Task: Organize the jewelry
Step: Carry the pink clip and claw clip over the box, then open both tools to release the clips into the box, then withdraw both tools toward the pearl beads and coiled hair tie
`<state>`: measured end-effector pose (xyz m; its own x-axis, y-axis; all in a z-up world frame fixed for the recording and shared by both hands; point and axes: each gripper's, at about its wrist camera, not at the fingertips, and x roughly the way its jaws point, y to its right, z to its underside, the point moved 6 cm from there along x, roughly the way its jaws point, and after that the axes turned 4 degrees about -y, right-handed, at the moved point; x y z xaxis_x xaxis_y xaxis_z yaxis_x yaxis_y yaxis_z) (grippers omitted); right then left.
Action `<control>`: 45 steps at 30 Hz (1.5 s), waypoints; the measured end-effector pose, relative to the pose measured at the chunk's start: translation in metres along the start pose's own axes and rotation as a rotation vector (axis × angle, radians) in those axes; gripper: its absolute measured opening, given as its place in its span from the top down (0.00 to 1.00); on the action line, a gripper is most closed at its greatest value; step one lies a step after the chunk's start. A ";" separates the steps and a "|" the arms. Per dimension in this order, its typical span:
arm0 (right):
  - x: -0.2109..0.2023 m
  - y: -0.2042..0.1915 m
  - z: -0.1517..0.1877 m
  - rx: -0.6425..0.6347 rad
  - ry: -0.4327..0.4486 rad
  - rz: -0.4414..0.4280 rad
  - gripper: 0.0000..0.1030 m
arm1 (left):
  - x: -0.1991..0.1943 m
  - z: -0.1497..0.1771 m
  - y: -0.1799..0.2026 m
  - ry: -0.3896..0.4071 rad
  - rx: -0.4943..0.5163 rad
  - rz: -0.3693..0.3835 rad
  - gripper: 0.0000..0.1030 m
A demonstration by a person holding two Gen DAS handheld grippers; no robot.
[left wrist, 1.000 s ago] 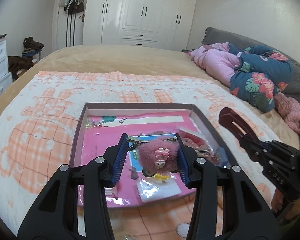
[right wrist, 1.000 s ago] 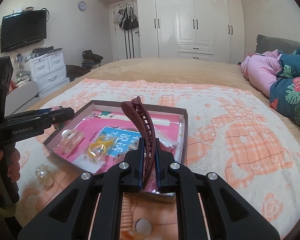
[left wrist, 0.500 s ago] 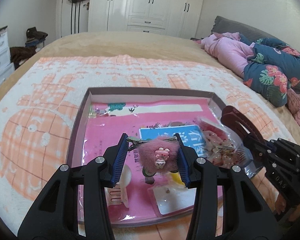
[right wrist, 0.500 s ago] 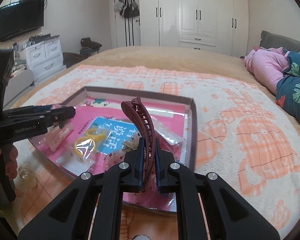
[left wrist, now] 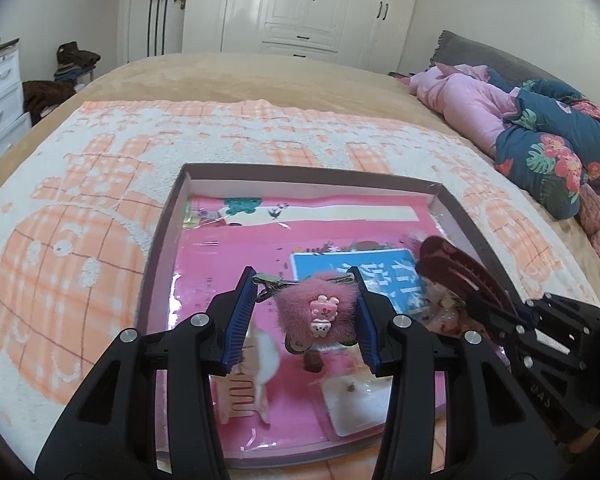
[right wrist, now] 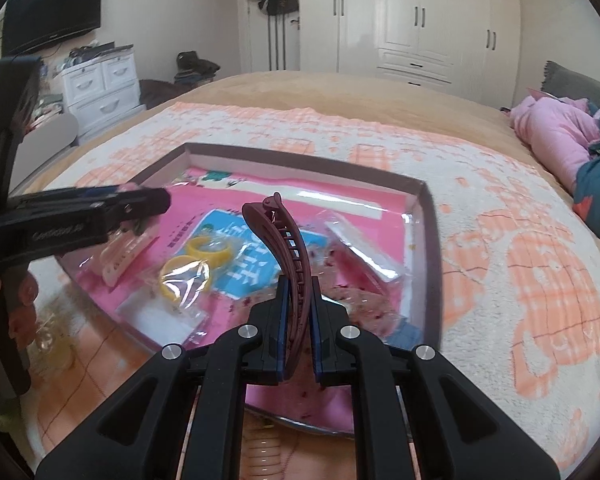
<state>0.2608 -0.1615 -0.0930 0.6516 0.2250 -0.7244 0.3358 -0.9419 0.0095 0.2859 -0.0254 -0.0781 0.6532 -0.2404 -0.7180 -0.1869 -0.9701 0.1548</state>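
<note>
Left hand-held gripper [left wrist: 306, 298] pinching fluffy pink clip [left wrist: 317, 312], right hand-held gripper [right wrist: 298, 316] pinching maroon claw clip [right wrist: 286, 240]: lower each over bare tray [left wrist: 312, 178] floor at 12 o'clock, then release gently.

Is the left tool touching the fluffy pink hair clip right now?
Touching. In the left wrist view the left tool has both blue pads pressed against the fluffy pink hair clip, which hangs between them above the tray.
</note>
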 end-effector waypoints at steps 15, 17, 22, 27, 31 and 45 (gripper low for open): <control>0.009 -0.018 0.006 -0.016 -0.058 -0.040 0.90 | 0.016 0.004 -0.005 -0.089 0.010 0.000 0.64; 0.007 -0.020 0.006 -0.018 -0.057 -0.042 0.90 | 0.017 0.004 -0.006 -0.094 0.011 -0.001 0.64; 0.002 -0.021 0.008 -0.026 -0.046 -0.036 0.73 | 0.018 0.005 -0.005 -0.108 0.012 -0.001 0.64; -0.007 -0.020 0.010 -0.024 -0.029 -0.036 0.69 | 0.017 0.007 -0.007 -0.119 0.001 0.001 0.62; -0.017 -0.018 0.010 -0.013 -0.007 -0.032 0.61 | 0.013 0.008 -0.008 -0.117 -0.004 -0.006 0.56; -0.066 -0.015 0.013 0.010 0.083 -0.023 0.42 | -0.038 -0.003 0.002 -0.010 -0.010 -0.003 0.47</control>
<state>0.2039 -0.1658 -0.0538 0.6981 0.2657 -0.6649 0.3448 -0.9386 -0.0130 0.2627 -0.0180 -0.0483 0.6466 -0.2370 -0.7251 -0.1774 -0.9712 0.1593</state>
